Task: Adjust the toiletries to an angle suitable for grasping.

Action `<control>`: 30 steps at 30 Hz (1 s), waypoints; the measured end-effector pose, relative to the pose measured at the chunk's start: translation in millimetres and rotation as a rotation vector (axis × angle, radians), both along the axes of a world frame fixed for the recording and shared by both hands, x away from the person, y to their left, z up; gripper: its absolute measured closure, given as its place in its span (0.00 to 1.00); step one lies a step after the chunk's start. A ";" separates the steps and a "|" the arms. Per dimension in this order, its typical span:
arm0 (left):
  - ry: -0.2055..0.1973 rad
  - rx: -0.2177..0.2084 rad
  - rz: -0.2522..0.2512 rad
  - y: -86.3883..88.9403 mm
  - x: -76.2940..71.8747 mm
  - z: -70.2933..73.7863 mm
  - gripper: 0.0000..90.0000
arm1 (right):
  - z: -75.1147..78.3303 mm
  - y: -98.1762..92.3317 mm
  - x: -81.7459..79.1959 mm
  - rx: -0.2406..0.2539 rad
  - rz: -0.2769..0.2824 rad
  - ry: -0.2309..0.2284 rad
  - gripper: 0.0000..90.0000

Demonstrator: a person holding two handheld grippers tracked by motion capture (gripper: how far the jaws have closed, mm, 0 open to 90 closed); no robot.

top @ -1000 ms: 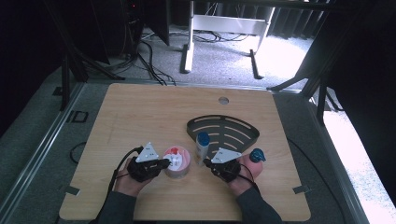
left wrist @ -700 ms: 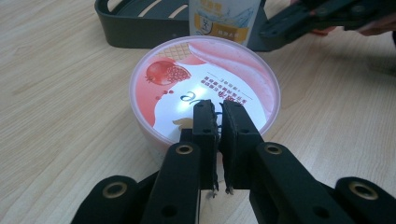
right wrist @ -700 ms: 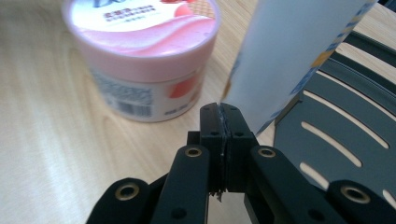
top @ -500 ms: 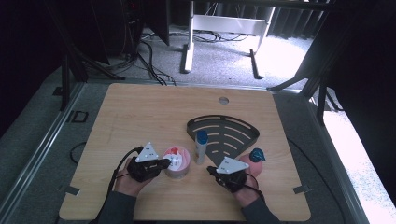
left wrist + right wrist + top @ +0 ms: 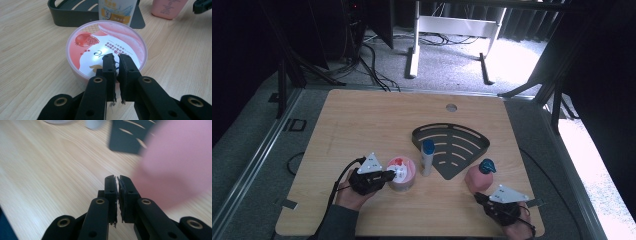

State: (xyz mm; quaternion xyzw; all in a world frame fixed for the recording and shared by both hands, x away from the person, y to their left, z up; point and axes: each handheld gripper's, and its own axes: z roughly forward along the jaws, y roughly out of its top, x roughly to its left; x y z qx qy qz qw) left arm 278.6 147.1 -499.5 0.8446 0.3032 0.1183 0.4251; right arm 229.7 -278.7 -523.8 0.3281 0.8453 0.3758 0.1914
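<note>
Right tool (image 5: 482,200), nearly closed, moved rightward; two bottles, one tub (image 5: 401,173), one rack (image 5: 451,147).

I see a wooden bench (image 5: 362,125) with a small round hole (image 5: 451,107) near its far edge. Beyond it, grey carpet (image 5: 452,65) carries loose black cables (image 5: 372,65) and a white stand's feet (image 5: 452,30).

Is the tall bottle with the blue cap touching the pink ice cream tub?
Apart. In the high view, a strip of bare wood shows between the blue-capped bottle and the pink tub; the bottle stands upright just right of the tub.
</note>
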 end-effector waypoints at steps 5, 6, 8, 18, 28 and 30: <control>0.002 -0.003 -0.004 -0.3 0.3 -0.1 0.93 | 2.4 -29.9 3.5 -0.007 -0.083 -0.002 0.99; 0.003 -0.005 -0.003 -0.3 0.4 -0.2 0.93 | 4.0 -35.0 5.2 -0.005 -0.092 -0.007 1.00; 0.004 -0.009 -0.003 -0.4 0.7 -0.4 0.93 | 7.4 -42.2 9.4 -0.004 -0.109 -0.018 1.00; 0.004 -0.012 -0.007 -0.6 0.8 -0.7 0.93 | 21.0 -51.6 53.7 -0.005 -0.150 -0.042 1.00; 0.002 -0.011 -0.009 -0.5 0.8 -0.8 0.93 | 10.5 -45.2 76.3 0.011 -0.118 0.018 1.00; 0.002 -0.013 -0.009 -0.6 0.9 -0.9 0.93 | 9.5 -43.4 75.4 0.009 -0.102 0.022 1.00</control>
